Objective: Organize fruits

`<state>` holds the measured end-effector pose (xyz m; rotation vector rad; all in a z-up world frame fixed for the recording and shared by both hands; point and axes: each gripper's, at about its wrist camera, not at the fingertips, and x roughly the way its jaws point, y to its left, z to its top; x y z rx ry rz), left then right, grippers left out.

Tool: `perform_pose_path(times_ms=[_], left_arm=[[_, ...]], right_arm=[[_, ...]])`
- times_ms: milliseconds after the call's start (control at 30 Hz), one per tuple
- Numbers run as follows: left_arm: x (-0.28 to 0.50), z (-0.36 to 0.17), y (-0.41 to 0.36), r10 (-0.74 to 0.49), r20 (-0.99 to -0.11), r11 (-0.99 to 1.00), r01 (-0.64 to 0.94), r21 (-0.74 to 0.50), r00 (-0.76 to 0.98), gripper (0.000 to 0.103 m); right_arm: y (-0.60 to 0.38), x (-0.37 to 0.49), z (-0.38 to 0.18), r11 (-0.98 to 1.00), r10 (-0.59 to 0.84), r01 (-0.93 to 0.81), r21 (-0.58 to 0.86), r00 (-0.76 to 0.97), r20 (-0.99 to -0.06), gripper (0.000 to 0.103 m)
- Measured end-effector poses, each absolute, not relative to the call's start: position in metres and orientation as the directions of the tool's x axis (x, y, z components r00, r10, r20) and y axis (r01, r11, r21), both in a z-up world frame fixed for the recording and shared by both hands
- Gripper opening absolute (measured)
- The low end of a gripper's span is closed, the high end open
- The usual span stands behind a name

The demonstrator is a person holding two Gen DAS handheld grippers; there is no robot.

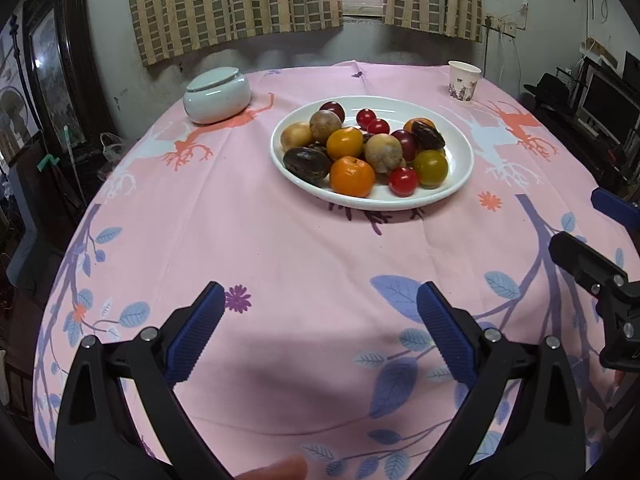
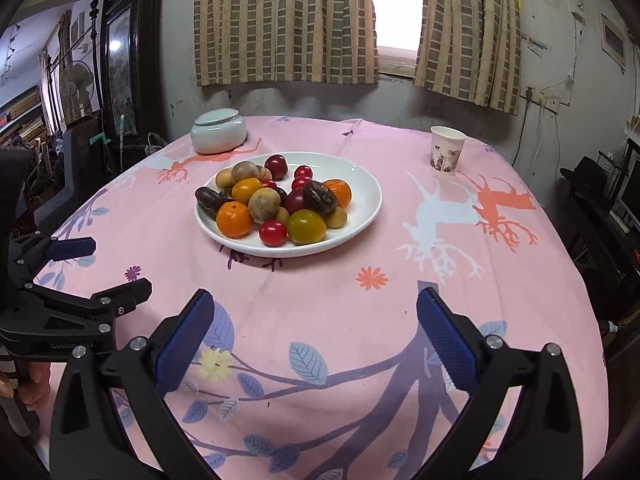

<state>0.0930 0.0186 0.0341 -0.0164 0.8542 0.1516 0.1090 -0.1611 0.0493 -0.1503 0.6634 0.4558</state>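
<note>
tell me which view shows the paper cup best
The right wrist view: the paper cup stands whole and fairly large on the pink tablecloth, its printed pattern visible. In the left wrist view the cup is also whole but smaller, farther toward the table's back edge, its pattern less clear.

Both wrist views toward fruit plate [image 1: 460, 184]

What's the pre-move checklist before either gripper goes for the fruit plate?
1. Left gripper open, nothing between the jaws: ok.
2. Right gripper open, nothing between the jaws: ok.
3. Fruit all on the white plate, none loose on the tablecloth: ok.
4. Path to the plate free of clutter: ok.
5. Paper cup and lidded ceramic jar stand apart from the plate: ok.
6. Destination for sorted fruit: cannot tell.
</note>
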Motion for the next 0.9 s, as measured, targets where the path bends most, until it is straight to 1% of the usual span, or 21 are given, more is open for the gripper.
perform_pose_path(times_ms=[133, 267, 300, 367, 467, 633, 733, 833, 900], left_arm=[[0.092, 0.036, 0.02, 0.102, -0.752, 0.99, -0.142, 0.011, 0.652, 0.098], [0.095, 0.035, 0.029, 0.108, -0.748, 0.984, -0.18, -0.015, 0.655, 0.098], [0.096, 0.034, 0.03, 0.096, -0.753, 0.985, -0.173, -0.025, 0.651, 0.1], [0.098, 0.031, 0.029, 0.095, -0.758, 0.986, -0.168, -0.02, 0.645, 0.101], [0.1, 0.026, 0.028, 0.077, -0.774, 0.985, -0.169, -0.039, 0.629, 0.101], [0.103, 0.023, 0.026, 0.085, -0.779, 0.986, -0.164, -0.024, 0.622, 0.101], [0.105, 0.021, 0.025, 0.111, -0.786, 0.984, -0.18, -0.001, 0.609, 0.101], [0.107, 0.019, 0.027, 0.094, -0.801, 0.983, -0.184, -0.021, 0.592, 0.101], [0.107, 0.02, 0.026, 0.11, -0.799, 0.982, -0.188, -0.004, 0.591, 0.101]], right_arm=[[-0.161, 0.109, 0.047, 0.892, 0.355, -0.451, 0.008, 0.69, -0.63, 0.102], [-0.163, 0.11, 0.043, 0.891, 0.36, -0.453, 0.017, 0.685, -0.633, 0.102], [-0.163, 0.111, 0.042, 0.894, 0.355, -0.448, 0.011, 0.691, -0.63, 0.102], [-0.166, 0.114, 0.04, 0.902, 0.339, -0.432, 0.005, 0.7, -0.629, 0.102], [-0.172, 0.12, 0.037, 0.905, 0.355, -0.422, 0.051, 0.685, -0.637, 0.102], [-0.175, 0.122, 0.036, 0.905, 0.363, -0.419, 0.067, 0.681, -0.636, 0.102], [-0.175, 0.125, 0.034, 0.905, 0.36, -0.421, 0.066, 0.671, -0.649, 0.102], [-0.176, 0.128, 0.031, 0.905, 0.362, -0.418, 0.081, 0.655, -0.663, 0.102], [-0.176, 0.129, 0.03, 0.905, 0.362, -0.416, 0.085, 0.653, -0.665, 0.102]])
